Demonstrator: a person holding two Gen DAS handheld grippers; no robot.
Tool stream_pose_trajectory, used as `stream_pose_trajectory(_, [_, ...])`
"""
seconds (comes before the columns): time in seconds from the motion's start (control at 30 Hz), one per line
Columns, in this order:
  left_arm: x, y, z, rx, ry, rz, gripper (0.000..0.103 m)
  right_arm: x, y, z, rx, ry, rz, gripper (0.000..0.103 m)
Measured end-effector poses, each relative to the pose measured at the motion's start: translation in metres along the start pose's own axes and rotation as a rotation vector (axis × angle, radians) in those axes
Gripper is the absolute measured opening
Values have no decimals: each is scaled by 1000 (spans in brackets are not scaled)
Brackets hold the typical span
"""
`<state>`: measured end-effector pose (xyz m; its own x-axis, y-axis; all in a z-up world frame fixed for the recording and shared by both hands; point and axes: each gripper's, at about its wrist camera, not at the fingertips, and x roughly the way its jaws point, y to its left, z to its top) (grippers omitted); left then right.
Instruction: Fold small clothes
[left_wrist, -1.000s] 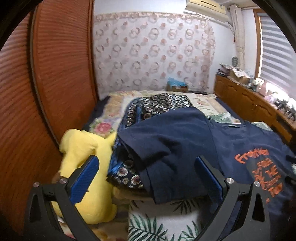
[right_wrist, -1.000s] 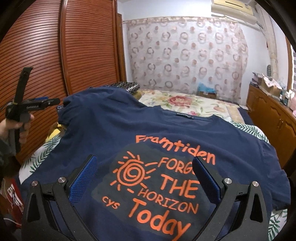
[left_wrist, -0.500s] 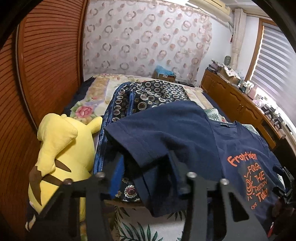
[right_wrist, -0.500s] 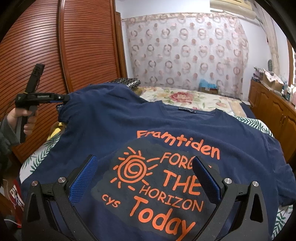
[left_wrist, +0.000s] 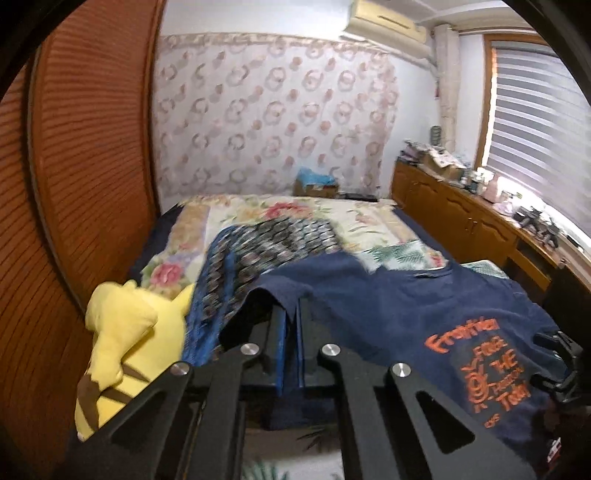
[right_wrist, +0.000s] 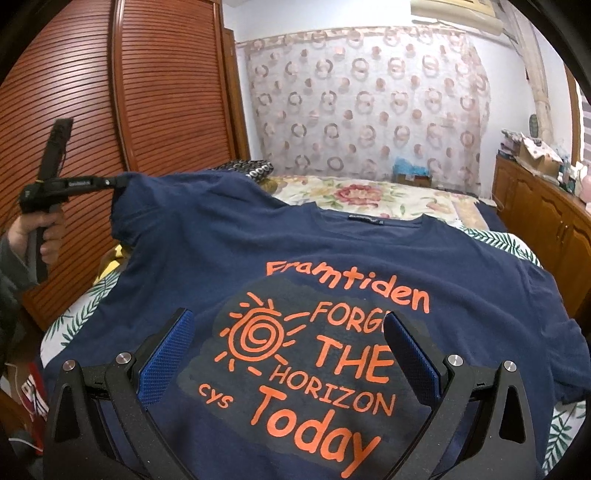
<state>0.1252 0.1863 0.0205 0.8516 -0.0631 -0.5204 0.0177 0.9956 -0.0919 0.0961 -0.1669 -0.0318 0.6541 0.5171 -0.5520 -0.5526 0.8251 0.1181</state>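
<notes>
A navy T-shirt (right_wrist: 236, 251) with orange print lies face up on the bed; it also shows in the left wrist view (left_wrist: 388, 314). My left gripper (left_wrist: 291, 314) is shut on the edge of the shirt's left sleeve and holds it lifted. In the right wrist view the left gripper (right_wrist: 110, 181) pinches that sleeve at the far left. My right gripper (right_wrist: 288, 354) is open and empty, hovering over the printed chest near the hem.
A yellow plush toy (left_wrist: 122, 339) lies at the bed's left edge. A dark patterned garment (left_wrist: 266, 243) lies behind the shirt. A wooden wardrobe (right_wrist: 92, 110) stands on the left and a low cabinet (left_wrist: 461, 225) on the right.
My left gripper went from open to shut on the sleeve edge and lifted it. My right gripper stayed open over the print.
</notes>
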Motion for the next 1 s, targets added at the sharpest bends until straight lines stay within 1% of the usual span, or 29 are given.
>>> stream_pose_trajectory(0.17, [-2,-47,21,63,-15,-79,0,-3,-5,3,5,-3,-15,103])
stream_pose_trajectory(0.27, [3,-81,31,106,2,-142,0,-7,-10,5,9,-11,-25,103])
stream_pose_trajectory(0.33, [6,-99,34,131,18,-157,0,-9,-14,6,17,-18,-30,103])
stream_pose_trajectory(0.4, [9,-114,34,153,28,-165,9,-10,-17,7,25,-20,-36,103])
stream_pose_trajectory(0.43, [9,-118,34,157,36,-177,11,-11,-20,6,29,-22,-39,103])
stream_pose_trajectory(0.5, [7,-123,30,157,47,-197,18,-12,-24,5,34,-22,-43,103])
stream_pose_trajectory(0.63, [1,-124,21,172,56,-177,24,-13,-28,4,31,-18,-55,103])
stream_pose_trajectory(0.7, [-2,-120,13,174,69,-172,28,-13,-29,5,29,-16,-56,103])
stream_pose_trajectory(0.8, [-4,-112,-4,173,90,-143,34,-11,-30,6,14,-11,-46,103])
stream_pose_trajectory(0.87, [-5,-106,-22,159,109,-119,38,-9,-30,9,-4,-3,-32,103])
stream_pose_trajectory(0.93, [-2,-102,-31,143,122,-112,40,-6,-29,13,-28,7,-11,100])
stream_pose_trajectory(1.0, [-1,-95,-47,123,139,-104,42,-2,-28,19,-43,17,4,93])
